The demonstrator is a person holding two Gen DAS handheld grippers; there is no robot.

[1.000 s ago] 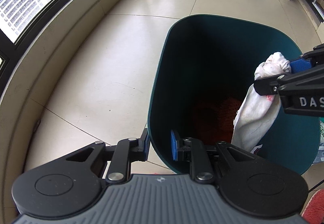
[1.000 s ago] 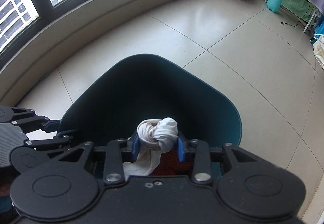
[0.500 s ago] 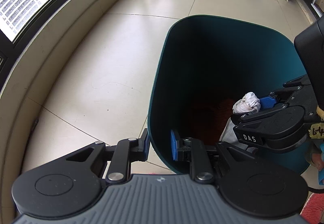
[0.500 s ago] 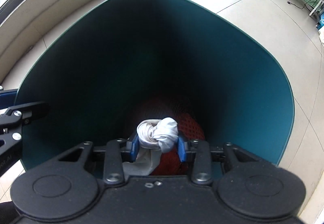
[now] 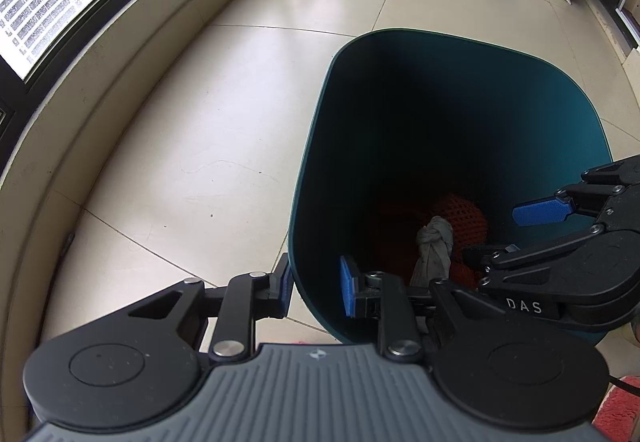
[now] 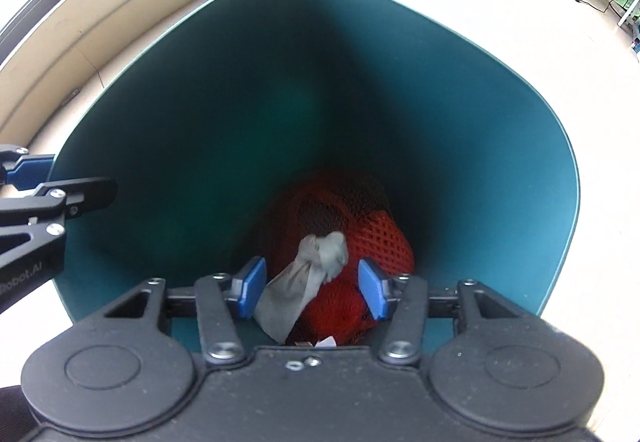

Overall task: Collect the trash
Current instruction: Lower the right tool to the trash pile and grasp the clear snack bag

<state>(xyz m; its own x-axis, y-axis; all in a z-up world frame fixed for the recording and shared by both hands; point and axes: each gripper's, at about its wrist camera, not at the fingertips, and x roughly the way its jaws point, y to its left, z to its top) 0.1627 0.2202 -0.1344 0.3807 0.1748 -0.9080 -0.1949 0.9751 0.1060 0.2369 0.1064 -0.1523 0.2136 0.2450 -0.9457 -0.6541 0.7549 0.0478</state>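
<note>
Two grippers work at the teal bin [image 5: 520,114] on the tiled floor [image 5: 224,130]. My left gripper [image 5: 316,288] straddles the near left part of the rim, one blue pad outside and one inside; the outer pad touches the wall, the inner stands a little off it. My right gripper [image 6: 312,288] hangs over the bin mouth; its jaws have just been opening and now stand apart. The knotted white bag [image 6: 308,278] lies free below them, deep in the bin, on a red net bag [image 6: 372,242].
</note>
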